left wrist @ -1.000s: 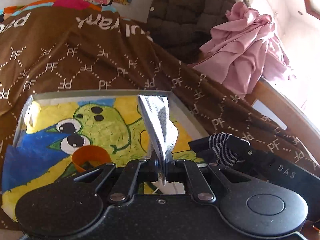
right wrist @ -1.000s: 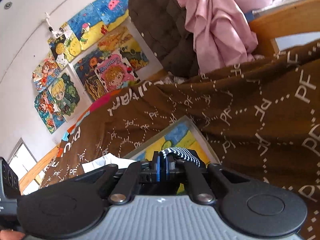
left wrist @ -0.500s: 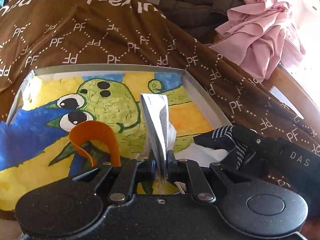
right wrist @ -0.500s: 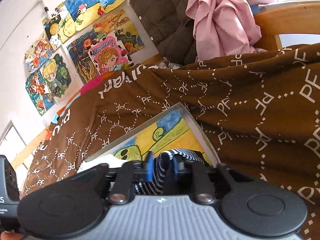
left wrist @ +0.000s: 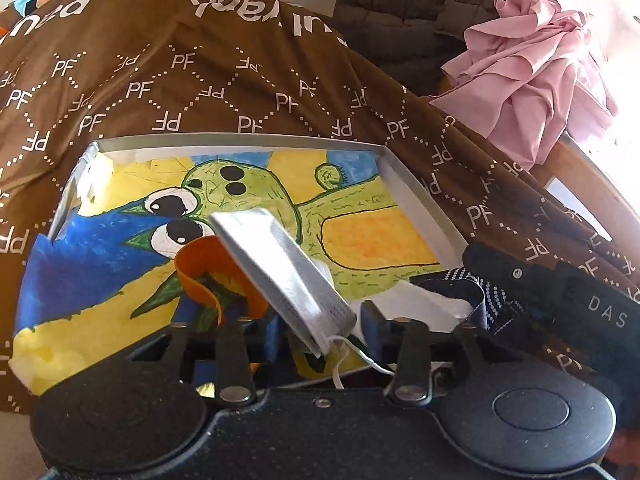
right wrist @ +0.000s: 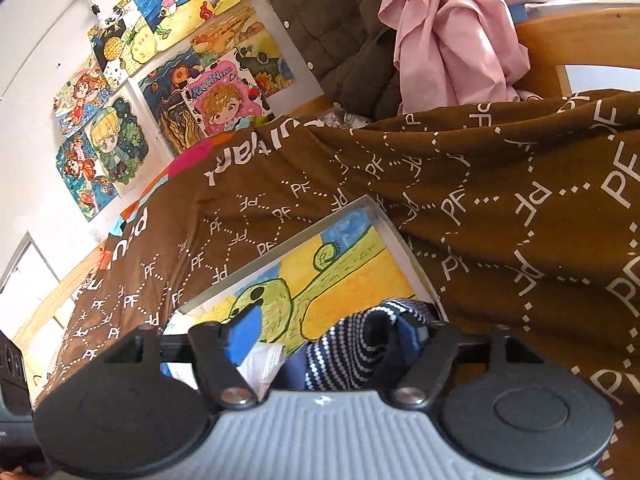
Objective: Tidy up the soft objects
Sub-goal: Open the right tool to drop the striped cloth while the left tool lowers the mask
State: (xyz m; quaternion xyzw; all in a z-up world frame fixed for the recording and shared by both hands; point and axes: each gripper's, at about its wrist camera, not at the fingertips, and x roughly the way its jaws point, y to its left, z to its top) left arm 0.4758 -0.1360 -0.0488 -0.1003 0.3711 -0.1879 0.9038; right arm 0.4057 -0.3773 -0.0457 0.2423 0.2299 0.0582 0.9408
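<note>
Left gripper fingers are spread apart, released; the folded grey-white face mask leans loose in the gap between them, tilted toward the left, ear loop string trailing down near the gripper body, not pinched. Right gripper fingers are also spread wide, released; the navy white-dotted sock sits bunched between them, lying against the right finger, so contact there but no clamp as far as I can see. Both items sit at the near edge of the shallow grey tray, which is lined with a painted cartoon drawing, and a curled orange band lies just beside the mask on its left. White crumpled cloth lies between mask and sock. The tray rests on a brown PF-print blanket on the bed; pink cloth is heaped well apart at the far right. Step in hand looks like dropping off both pieces in the tray; to do it well, pull each gripper straight back and up so the loop string and sock knit don't snag on the fingers, and check the mask tips flat rather than propped. Hard to tell: near tray rim is hidden behind the gripper bodies, so whether mask and sock fully clear it is unclear; the sock's full length is cut off.
</note>
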